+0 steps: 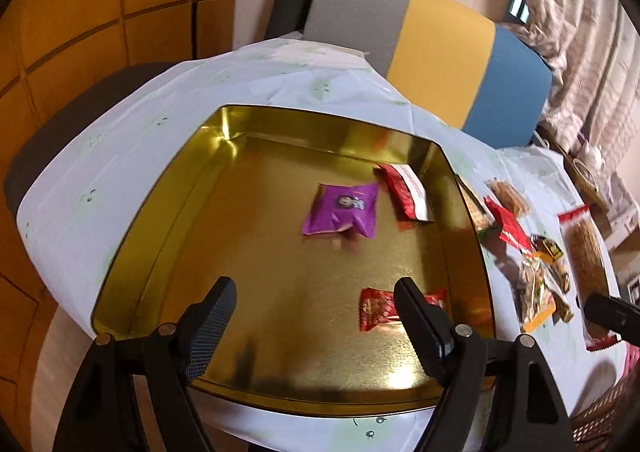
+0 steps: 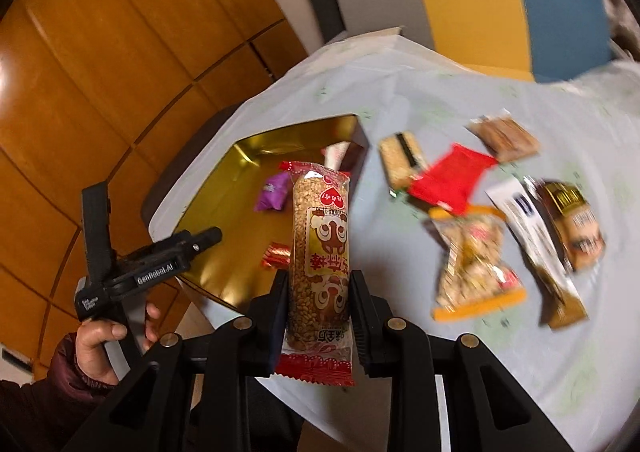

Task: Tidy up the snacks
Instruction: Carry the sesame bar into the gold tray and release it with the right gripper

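Observation:
A gold tin tray point(image 1: 132, 220) lies on the white-clothed table; it also shows in the right wrist view point(image 2: 240, 188). In it lie a purple packet point(image 1: 342, 210), a red-and-white packet point(image 1: 406, 192) and a small red packet point(image 1: 378, 308). My left gripper point(image 1: 316, 288) is open and empty over the tray's near side. My right gripper point(image 2: 320, 292) is shut on a long puffed-grain bar point(image 2: 320, 236) in a clear wrapper with red ends, held above the table beside the tray's right edge. The same bar shows at the right of the left wrist view point(image 1: 586, 252).
Several loose snacks lie on the cloth right of the tray: a red packet point(image 2: 452, 176), a grain bar point(image 2: 400, 160), a nut packet point(image 2: 472, 260), a brown bar point(image 2: 504, 138), a brown-gold packet point(image 2: 576, 224). A grey, yellow and blue chair back point(image 1: 440, 48) stands behind the table.

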`<move>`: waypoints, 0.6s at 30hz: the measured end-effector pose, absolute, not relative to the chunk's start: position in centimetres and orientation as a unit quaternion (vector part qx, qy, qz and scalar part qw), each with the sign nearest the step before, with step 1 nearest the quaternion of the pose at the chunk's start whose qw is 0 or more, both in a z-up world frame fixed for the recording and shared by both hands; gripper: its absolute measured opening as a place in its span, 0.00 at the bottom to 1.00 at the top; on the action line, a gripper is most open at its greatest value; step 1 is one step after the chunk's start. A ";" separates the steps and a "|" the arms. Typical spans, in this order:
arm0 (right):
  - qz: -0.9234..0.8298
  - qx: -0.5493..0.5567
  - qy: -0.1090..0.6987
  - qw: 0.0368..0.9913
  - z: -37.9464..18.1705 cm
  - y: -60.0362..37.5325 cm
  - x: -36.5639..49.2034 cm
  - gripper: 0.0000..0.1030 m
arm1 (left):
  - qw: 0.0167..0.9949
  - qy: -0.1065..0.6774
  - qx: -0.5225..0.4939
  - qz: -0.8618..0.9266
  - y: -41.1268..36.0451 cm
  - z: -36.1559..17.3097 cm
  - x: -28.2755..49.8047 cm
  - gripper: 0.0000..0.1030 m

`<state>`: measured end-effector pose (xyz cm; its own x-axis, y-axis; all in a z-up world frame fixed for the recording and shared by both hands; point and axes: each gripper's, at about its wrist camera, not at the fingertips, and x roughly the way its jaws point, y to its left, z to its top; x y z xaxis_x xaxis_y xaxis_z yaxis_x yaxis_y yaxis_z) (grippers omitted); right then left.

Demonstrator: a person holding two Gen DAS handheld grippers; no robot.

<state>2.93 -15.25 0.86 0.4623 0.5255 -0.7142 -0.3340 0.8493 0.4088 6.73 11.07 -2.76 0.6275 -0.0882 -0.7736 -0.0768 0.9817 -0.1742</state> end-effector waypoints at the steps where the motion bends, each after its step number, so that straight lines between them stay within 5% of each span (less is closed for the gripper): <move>1: 0.259 0.101 0.451 0.848 1.1 -14.6 3.4 0.28 | 0.898 0.430 -0.093 0.004 11.2 -2.7 6.7 0.80; 18: 0.233 0.036 0.482 0.844 -1.9 -4.5 11.6 0.31 | 0.893 0.436 -0.109 0.008 13.1 -3.3 6.2 0.80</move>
